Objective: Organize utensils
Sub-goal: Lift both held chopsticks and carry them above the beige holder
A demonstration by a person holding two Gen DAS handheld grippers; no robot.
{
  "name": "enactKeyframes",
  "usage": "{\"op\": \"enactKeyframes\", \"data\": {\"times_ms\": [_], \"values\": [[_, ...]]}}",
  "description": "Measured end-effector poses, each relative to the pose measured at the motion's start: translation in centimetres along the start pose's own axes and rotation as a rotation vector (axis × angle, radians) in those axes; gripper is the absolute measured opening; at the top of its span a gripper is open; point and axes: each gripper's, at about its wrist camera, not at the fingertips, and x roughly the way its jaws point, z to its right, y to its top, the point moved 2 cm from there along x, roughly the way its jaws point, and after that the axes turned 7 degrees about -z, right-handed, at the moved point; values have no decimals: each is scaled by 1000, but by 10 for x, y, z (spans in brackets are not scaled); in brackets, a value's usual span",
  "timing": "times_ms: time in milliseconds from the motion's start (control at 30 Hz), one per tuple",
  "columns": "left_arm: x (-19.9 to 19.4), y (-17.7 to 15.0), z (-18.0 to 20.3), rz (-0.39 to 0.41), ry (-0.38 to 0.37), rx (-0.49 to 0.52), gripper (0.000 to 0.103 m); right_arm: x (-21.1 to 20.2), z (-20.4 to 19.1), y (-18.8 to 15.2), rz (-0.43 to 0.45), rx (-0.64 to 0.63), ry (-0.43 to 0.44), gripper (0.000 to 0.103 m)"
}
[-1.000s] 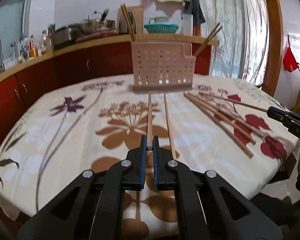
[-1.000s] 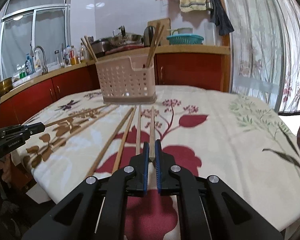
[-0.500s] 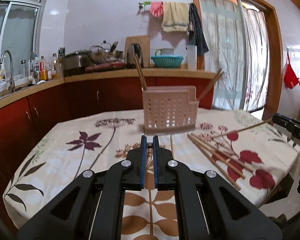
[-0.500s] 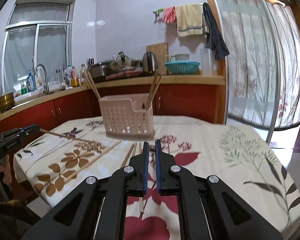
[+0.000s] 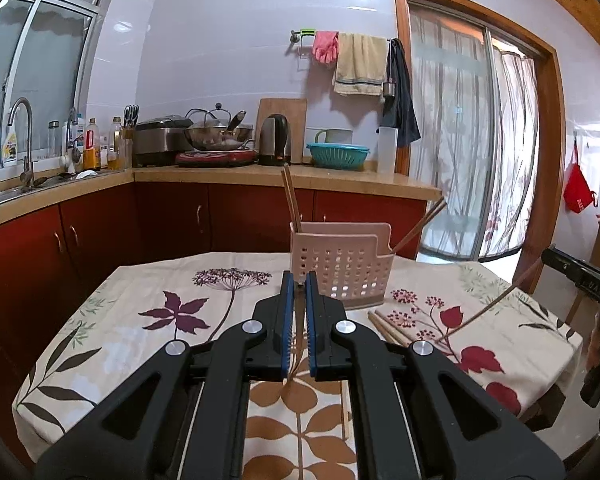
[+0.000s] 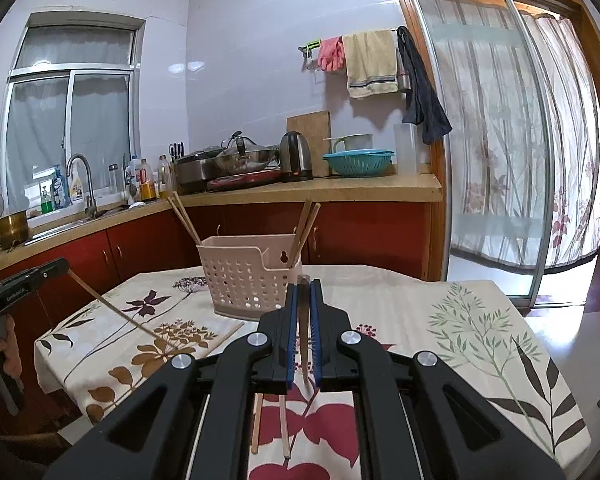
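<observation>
At the bottom centre of the left wrist view the left gripper (image 5: 298,320) was clamped on one chopstick (image 5: 299,332), its blue pads nearly together, and the stick ran back along the gap with its tip hanging below. The right gripper (image 6: 303,320) matched it at the bottom centre of its own view, pinched tight on a second chopstick (image 6: 302,320) whose dark end poked just past the fingertips. Each seemed held near one end so the long part could swing free and drop upright into the caddy (a judgement, not a thing seen). Below and beside the claws, loose chopsticks (image 5: 388,326) lay flat on the flowered tablecloth (image 5: 148,336), a few at centre right in the left view and two more (image 6: 270,424) under the right claw. Further up the frame, mid-table, stood the pink perforated caddy (image 5: 342,270), with pairs of chopsticks (image 5: 290,196) already leaning out of its two ends, which suggested sorting was partly done. At the right edge of the left view the other gripper's black body carried pale lettering too blurred to read for certain. Beyond, on the counter (image 5: 340,182), bottles by the tap bore labels too small to read, as did the red bag (image 5: 578,192) hanging at far right.
</observation>
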Motion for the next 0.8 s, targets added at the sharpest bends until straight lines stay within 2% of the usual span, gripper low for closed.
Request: {"op": "enactKeyframes", "data": {"times_ms": [367, 800], "values": [[18, 20, -5, -5, -13, 17, 7, 25, -3, 24, -39, -24, 13, 7], [36, 40, -3, -1, -62, 21, 6, 39, -5, 39, -15, -22, 11, 7]]}}
